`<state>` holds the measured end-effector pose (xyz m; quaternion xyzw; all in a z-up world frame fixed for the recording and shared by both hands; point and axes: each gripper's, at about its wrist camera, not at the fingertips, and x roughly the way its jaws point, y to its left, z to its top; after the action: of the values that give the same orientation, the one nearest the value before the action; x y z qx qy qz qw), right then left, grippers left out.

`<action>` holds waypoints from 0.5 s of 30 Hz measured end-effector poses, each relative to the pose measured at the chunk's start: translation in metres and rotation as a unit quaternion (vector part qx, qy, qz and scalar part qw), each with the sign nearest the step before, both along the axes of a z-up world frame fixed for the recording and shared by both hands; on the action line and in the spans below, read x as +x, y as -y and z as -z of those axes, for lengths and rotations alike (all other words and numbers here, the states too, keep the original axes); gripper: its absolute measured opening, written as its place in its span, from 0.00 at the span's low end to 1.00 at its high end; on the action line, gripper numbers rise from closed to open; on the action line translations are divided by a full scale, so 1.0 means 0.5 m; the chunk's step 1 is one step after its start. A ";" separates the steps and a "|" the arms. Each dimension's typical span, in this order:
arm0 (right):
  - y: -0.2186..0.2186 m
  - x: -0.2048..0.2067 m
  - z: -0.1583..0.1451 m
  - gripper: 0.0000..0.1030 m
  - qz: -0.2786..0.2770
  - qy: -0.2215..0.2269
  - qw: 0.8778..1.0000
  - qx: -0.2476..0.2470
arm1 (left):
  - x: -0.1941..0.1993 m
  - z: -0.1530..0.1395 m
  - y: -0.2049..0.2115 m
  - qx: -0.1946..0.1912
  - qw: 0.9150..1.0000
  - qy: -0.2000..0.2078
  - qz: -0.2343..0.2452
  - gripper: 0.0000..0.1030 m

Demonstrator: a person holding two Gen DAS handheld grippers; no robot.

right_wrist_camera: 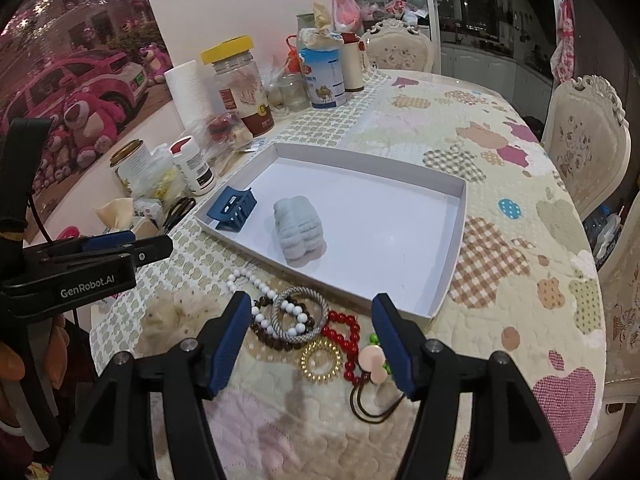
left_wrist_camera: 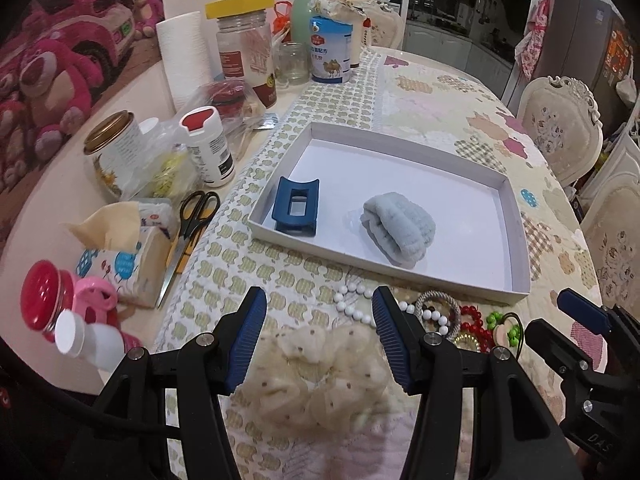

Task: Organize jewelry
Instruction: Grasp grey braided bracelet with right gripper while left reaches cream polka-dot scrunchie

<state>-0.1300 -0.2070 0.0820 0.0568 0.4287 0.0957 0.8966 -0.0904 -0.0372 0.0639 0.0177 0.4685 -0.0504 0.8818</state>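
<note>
A white shallow box (left_wrist_camera: 520, 240) (right_wrist_camera: 456, 248) lies on the quilted table with a blue hair claw (left_wrist_camera: 296, 208) (right_wrist_camera: 234, 210) and a pale blue fluffy scrunchie (left_wrist_camera: 400, 228) (right_wrist_camera: 298, 228) inside. In front of it lies a heap of jewelry: a white bead string (left_wrist_camera: 356, 304) (right_wrist_camera: 248, 280), a silver coil bracelet (right_wrist_camera: 298, 312), red beads (right_wrist_camera: 344, 332), a gold ring-shaped piece (right_wrist_camera: 320, 360), a hair tie with pink charm (right_wrist_camera: 372, 364). My left gripper (left_wrist_camera: 320, 340) hangs open above a cream dotted scrunchie (left_wrist_camera: 320, 376). My right gripper (right_wrist_camera: 312, 340) stands open over the heap, holding nothing.
Along the left table edge stand jars, bottles, a paper roll (left_wrist_camera: 184, 56), a tissue pack (left_wrist_camera: 128, 256), scissors (left_wrist_camera: 192, 216) and a milk-powder tin (left_wrist_camera: 332, 52). Upholstered chairs (right_wrist_camera: 584, 144) stand on the right. The right gripper's body (left_wrist_camera: 580, 344) shows at the left view's right edge.
</note>
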 end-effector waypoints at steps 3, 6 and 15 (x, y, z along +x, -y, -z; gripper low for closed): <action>0.000 -0.012 -0.004 0.65 -0.003 0.003 1.000 -0.003 | -0.014 -0.001 -0.002 0.000 1.000 0.000 -0.003 0.44; 0.001 -0.021 -0.006 0.65 -0.004 0.005 1.000 -0.006 | -0.026 0.000 -0.002 0.001 1.000 -0.001 -0.004 0.44; 0.017 -0.039 -0.002 0.66 -0.004 0.001 1.000 -0.003 | -0.048 0.005 -0.016 -0.015 1.000 -0.014 -0.007 0.44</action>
<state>-0.1495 -0.2155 0.0829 0.0522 0.4280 0.0985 0.8969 -0.1142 -0.0292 0.0612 0.0003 0.4802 -0.0520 0.8756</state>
